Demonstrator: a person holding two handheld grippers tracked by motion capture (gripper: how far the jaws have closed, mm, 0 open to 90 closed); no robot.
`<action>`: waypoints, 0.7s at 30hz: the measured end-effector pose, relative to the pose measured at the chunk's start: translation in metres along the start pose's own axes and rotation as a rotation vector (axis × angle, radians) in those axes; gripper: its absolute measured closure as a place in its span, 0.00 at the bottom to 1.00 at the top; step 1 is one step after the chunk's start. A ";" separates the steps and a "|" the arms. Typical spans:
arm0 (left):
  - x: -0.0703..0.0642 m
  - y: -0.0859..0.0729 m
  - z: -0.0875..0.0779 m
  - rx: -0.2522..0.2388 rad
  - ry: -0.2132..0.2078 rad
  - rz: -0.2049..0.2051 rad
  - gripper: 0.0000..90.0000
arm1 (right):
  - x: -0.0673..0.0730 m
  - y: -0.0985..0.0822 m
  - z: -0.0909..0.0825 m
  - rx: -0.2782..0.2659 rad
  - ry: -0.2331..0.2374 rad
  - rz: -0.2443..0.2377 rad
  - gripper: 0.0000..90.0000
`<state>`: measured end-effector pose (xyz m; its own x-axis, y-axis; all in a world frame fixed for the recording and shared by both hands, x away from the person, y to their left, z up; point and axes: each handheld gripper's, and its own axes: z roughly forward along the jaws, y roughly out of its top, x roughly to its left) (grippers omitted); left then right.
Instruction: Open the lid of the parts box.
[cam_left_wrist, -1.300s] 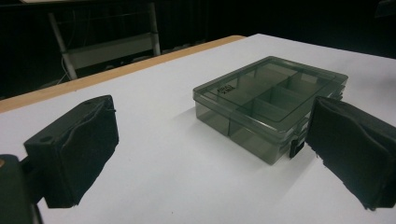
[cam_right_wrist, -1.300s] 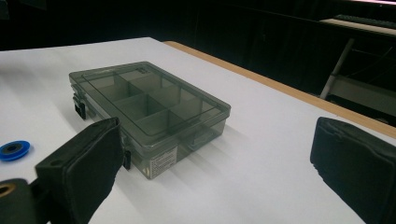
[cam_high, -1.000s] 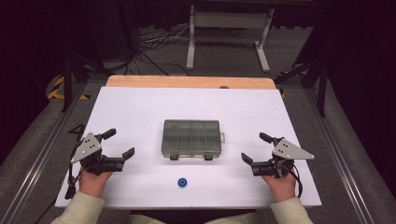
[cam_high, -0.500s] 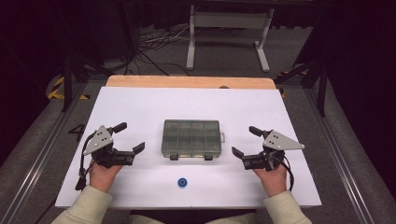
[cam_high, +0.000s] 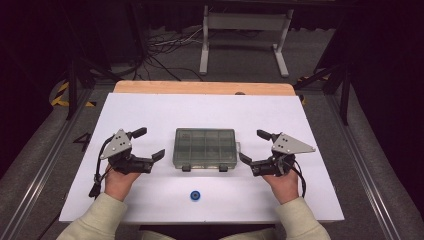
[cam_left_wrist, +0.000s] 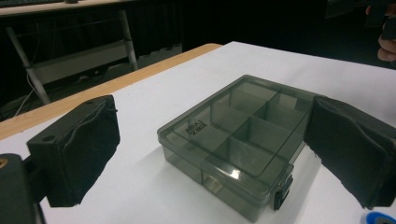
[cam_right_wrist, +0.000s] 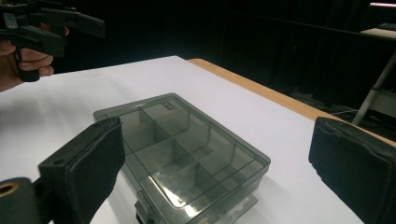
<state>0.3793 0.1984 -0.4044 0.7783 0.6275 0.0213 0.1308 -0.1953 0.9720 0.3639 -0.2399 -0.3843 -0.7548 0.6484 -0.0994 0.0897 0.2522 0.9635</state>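
A smoky see-through compartment box (cam_high: 205, 148) lies shut in the middle of the white table (cam_high: 200, 112); its dividers show through the lid in the left gripper view (cam_left_wrist: 238, 140) and the right gripper view (cam_right_wrist: 182, 149). My left gripper (cam_high: 149, 144) hovers just left of the box, open and holding nothing. My right gripper (cam_high: 254, 146) sits just right of the box, also open and holding nothing. In each gripper view the black padded jaws stand wide apart, with the box between them farther off. A small blue round piece (cam_high: 195, 195) rests on the table in front of the box.
A wooden strip (cam_high: 200, 88) runs along the table's far edge. Beyond it a grey metal stand (cam_high: 244, 30) and cables (cam_high: 165, 45) sit on the dark floor. Metal rails (cam_high: 370, 180) flank the table on both sides.
Both grippers have moved inward and forward toward the box from the table's outer sides. They stay open. The box and the blue piece have not moved.
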 end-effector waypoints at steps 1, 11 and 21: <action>0.000 0.001 0.002 -0.005 -0.003 -0.003 0.05 | 0.000 0.001 0.002 -0.004 0.003 0.000 0.05; -0.002 0.002 0.015 0.036 -0.079 0.038 0.05 | -0.002 0.004 0.013 0.093 0.065 0.002 0.13; 0.001 -0.009 0.022 0.153 -0.114 0.049 0.12 | -0.003 -0.006 0.019 0.193 0.076 0.006 0.14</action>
<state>0.3926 0.1841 -0.4185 0.8493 0.5269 0.0329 0.1760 -0.3412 0.9234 0.3780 -0.2303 -0.3945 -0.8003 0.5958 -0.0680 0.2112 0.3862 0.8979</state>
